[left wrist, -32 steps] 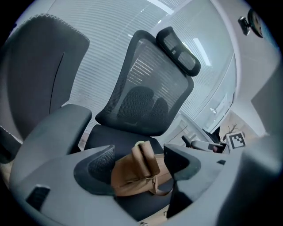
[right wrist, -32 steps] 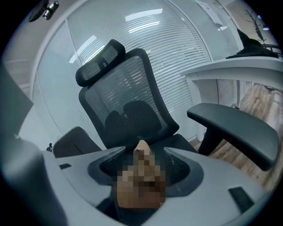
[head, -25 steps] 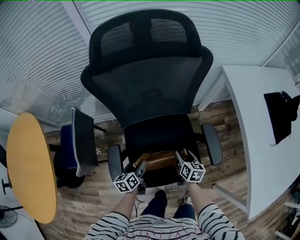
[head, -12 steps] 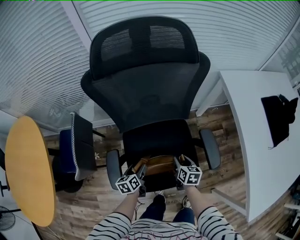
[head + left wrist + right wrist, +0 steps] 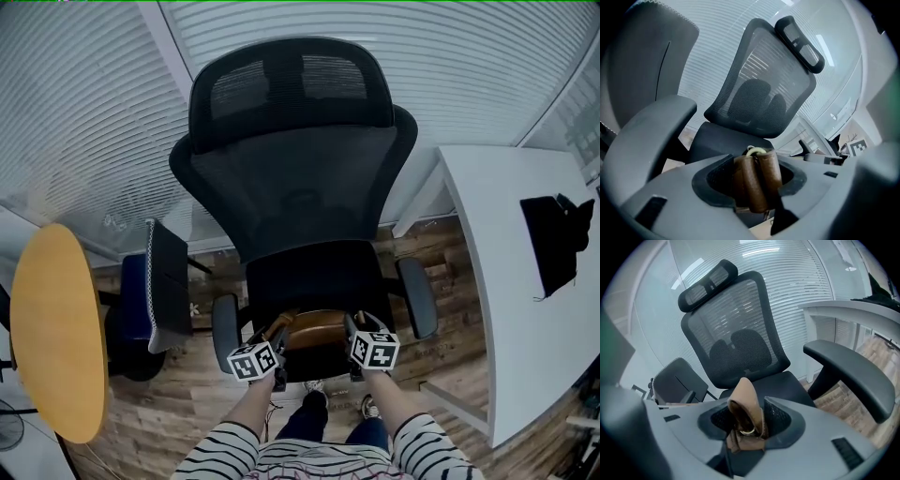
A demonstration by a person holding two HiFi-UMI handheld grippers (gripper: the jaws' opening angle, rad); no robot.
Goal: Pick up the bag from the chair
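As the brown bag (image 5: 315, 328) lies across the front edge of the seat of the chair (image 5: 300, 187), between the two armrests, it is engaged at both ends. The left gripper (image 5: 277, 336) is applied to the end nearer one armrest (image 5: 225, 323), and the right gripper (image 5: 354, 325) to the end nearer the other. The jaws of both have just been closing, and in each gripper view leather is seen between them. A doubled, rolled strap (image 5: 757, 180) topped by a pale ring is clamped by the left jaws. A folded strap loop (image 5: 746, 416) carrying a metal ring is pinched by the right jaws. The body of the bag is judged not yet raised from the seat.

Failure modes from here:
(a) Only narrow folds of leather are held, so a strap could be drawn out of the jaws if the lift is begun before the grip is firm. The bag would then be dropped back onto the seat or onto the floor in front of the chair.
(b) If one gripper is raised faster than the other, the bag would be tilted and its weight thrown onto a single strap.
(c) The bag could be caught against an armrest if it is swung sideways.

The white desk (image 5: 506, 281) beside the chair is not involved.
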